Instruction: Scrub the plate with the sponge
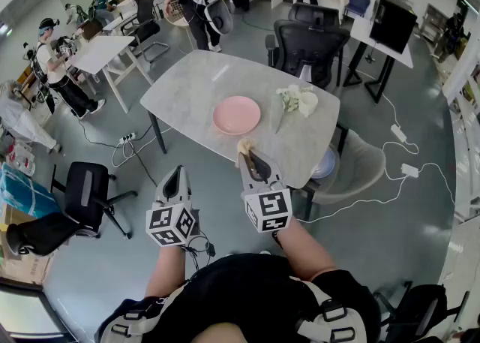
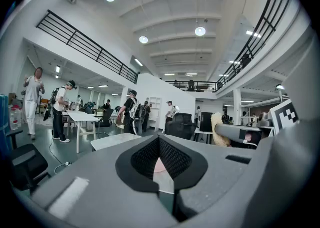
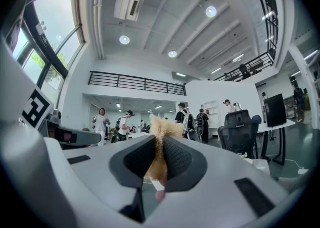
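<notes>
A pink plate lies on the grey marble table, a little past its near edge. My right gripper hangs level just short of that edge, shut on a fluffy yellow sponge that sticks out past its tips. In the right gripper view the sponge is pinched between the dark pads. My left gripper is beside it to the left, off the table, shut with nothing in it. In the left gripper view a sliver of the pink plate shows behind the closed jaws, and the sponge is at the right.
A white bundle of flowers and cloth lies on the table right of the plate. Black office chairs stand behind the table, another chair at the left. A power strip and cables lie on the floor. Several people stand further back.
</notes>
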`<state>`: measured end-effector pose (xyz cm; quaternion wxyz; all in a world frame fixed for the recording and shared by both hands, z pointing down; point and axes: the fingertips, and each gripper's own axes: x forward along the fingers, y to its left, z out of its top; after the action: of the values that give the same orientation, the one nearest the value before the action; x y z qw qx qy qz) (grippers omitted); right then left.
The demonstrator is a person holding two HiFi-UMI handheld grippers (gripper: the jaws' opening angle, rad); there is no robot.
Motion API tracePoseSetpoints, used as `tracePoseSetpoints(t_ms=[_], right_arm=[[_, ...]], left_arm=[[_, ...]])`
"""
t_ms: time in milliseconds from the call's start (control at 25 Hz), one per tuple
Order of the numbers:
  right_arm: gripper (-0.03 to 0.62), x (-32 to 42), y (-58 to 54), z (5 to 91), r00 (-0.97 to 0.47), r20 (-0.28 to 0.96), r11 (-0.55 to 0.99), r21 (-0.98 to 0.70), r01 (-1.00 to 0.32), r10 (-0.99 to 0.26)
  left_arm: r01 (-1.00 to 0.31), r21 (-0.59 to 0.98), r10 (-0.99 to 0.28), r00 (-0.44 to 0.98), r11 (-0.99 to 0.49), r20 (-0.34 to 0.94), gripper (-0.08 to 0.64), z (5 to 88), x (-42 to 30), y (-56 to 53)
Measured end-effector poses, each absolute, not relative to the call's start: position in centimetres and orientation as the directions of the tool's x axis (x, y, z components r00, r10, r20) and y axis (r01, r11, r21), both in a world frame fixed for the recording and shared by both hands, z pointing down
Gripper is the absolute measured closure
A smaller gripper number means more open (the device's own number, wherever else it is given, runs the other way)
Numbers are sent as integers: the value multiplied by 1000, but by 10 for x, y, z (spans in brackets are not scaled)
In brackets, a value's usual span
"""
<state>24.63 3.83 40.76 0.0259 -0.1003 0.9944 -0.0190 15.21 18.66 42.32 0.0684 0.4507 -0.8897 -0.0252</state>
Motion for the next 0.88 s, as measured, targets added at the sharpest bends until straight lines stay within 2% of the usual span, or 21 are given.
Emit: tracePoseSetpoints(t_ms=[880], right_arm=[[548, 207, 96, 416, -977, -32, 976, -64, -210, -213]], left_arm=[[-800, 124, -810, -576, 587, 114, 555, 438, 111, 249]])
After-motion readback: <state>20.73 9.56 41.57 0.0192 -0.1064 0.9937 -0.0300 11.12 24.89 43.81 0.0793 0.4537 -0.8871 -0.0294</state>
